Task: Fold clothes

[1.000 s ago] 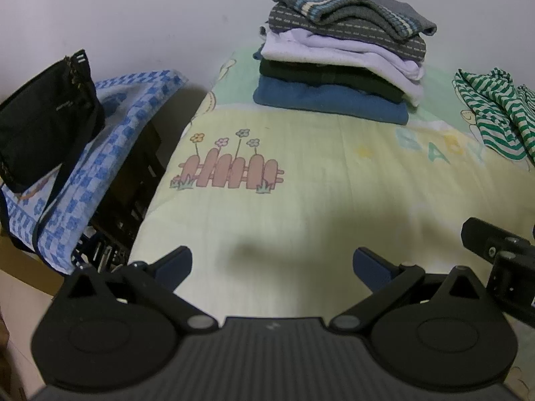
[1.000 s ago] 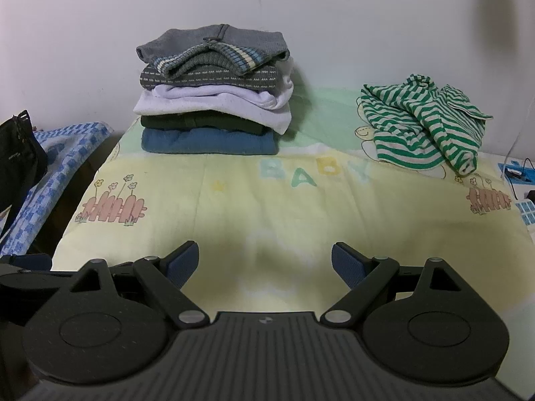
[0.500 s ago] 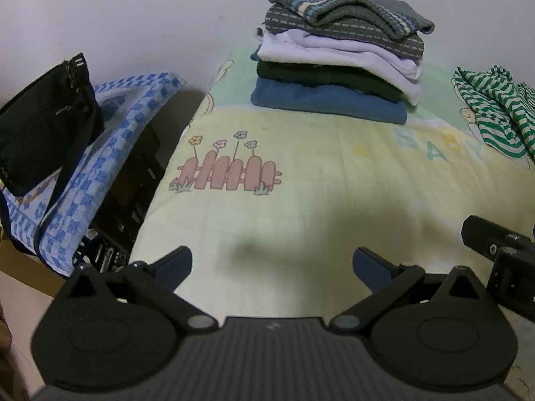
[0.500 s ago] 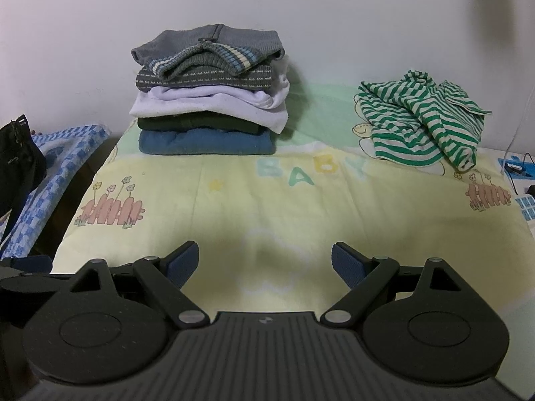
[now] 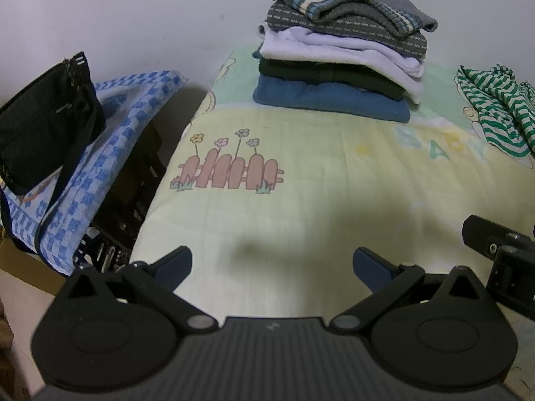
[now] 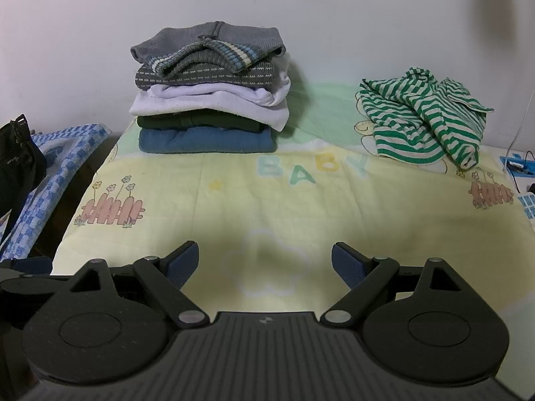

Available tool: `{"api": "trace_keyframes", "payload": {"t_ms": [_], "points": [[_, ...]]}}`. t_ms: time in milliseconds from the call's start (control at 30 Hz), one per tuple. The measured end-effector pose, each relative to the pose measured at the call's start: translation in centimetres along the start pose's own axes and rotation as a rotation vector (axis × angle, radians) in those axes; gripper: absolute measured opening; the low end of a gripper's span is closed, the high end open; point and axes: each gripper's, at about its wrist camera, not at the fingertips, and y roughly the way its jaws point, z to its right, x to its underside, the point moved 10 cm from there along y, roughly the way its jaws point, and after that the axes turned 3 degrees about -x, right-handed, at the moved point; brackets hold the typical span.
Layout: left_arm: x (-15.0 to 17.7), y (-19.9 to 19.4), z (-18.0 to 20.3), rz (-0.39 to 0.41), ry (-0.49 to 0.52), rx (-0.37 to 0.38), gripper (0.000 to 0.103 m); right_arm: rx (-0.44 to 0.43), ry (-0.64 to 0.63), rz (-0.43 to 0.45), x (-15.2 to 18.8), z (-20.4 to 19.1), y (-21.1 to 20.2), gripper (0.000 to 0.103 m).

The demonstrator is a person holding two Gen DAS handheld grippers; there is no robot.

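Note:
A stack of folded clothes (image 6: 210, 93) (image 5: 341, 56), grey knit on top and blue at the bottom, stands at the back left of the yellow-green printed blanket (image 6: 267, 207). A crumpled green-and-white striped garment (image 6: 421, 123) (image 5: 498, 110) lies at the back right. My right gripper (image 6: 264, 260) hovers open over the blanket's near middle, nothing between its blue pads. My left gripper (image 5: 272, 264) is open too, low over the blanket's near left part. The right gripper's body (image 5: 501, 260) shows at the left wrist view's right edge.
A black bag (image 5: 43, 123) rests on a blue checkered cloth (image 5: 97, 153) left of the blanket, with a dark crate (image 5: 130, 200) under it. A white wall rises behind. Blue items and a cable (image 6: 516, 167) lie at the far right.
Both views have shifted slightly: the folded stack and the striped garment sit a little further left and lower in frame. Both grippers stay open.

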Motion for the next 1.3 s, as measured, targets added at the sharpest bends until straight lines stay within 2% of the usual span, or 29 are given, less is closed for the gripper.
{"api": "trace_keyframes", "payload": {"t_ms": [967,1100,1300], "points": [[0.43,-0.26,0.52,-0.002,0.021,0.016,0.102,0.002,0.002,0.008,0.13,0.15,-0.37,0.089],[0.22,-0.62,0.72,0.030,0.042,-0.024,0.102,0.002,-0.004,0.010,0.08,0.05,-0.39,0.089],[0.15,-0.31,0.51,0.010,0.027,-0.005,0.102,0.008,0.000,0.012,-0.02,0.35,-0.29,0.089]]}}
